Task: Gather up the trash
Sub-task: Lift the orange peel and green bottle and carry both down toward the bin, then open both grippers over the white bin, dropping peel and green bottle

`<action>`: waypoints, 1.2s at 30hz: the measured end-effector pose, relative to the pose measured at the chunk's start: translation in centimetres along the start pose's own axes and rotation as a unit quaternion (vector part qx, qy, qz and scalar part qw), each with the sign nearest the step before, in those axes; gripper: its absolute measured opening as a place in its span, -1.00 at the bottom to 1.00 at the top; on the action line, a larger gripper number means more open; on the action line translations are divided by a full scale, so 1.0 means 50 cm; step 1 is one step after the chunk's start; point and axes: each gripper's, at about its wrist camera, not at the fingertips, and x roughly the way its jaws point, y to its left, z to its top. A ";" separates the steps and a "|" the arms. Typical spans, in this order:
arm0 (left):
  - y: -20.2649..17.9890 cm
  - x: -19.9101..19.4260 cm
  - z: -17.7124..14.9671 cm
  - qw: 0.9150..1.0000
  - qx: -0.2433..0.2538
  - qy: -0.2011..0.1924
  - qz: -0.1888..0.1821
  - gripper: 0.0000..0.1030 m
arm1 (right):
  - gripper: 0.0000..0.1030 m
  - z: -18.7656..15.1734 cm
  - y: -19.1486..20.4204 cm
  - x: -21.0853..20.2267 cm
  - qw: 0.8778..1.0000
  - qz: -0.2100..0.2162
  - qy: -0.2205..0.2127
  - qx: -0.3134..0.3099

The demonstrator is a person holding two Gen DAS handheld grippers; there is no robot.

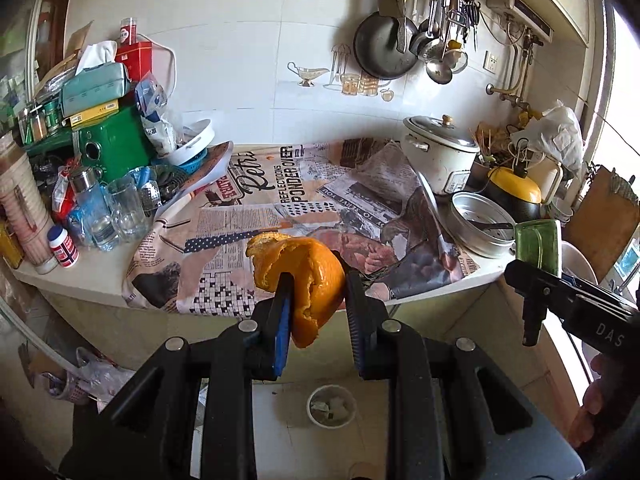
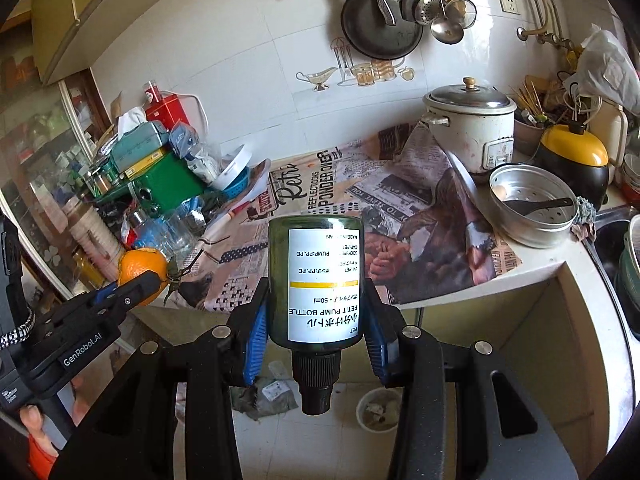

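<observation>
In my left tool (image 1: 316, 300) I pinch a curl of orange peel (image 1: 298, 276), the blue pad of one finger pressed to its pith side and the other finger against the rind; it is light, soft and a little springy, so I judge it bears a gentle squeeze but could tear or slide if I clamp only the ragged rim, and the thick middle is the place to hold. My right tool (image 2: 316, 320) is closed on a small green pump bottle (image 2: 316, 280), cap toward me, its labelled barrel between the pads; the plastic looks stiff, smooth and nearly weightless, likely slippery, so the straight mid-barrel serves better than the tapering neck. Both tools hang off the table's front edge, over the floor. Below them a small round trash bin (image 1: 331, 406) stands on the floor with scraps in it. Farther off lies the table (image 1: 92, 276) under printed newspaper (image 1: 256, 208), and beyond it a rice cooker (image 2: 470, 128) near the wall.
</observation>
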 end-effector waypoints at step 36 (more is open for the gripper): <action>0.036 0.614 -0.528 0.967 -0.095 0.222 0.080 -0.52 | -0.24 -0.440 -0.260 0.594 0.964 0.016 0.267 -0.004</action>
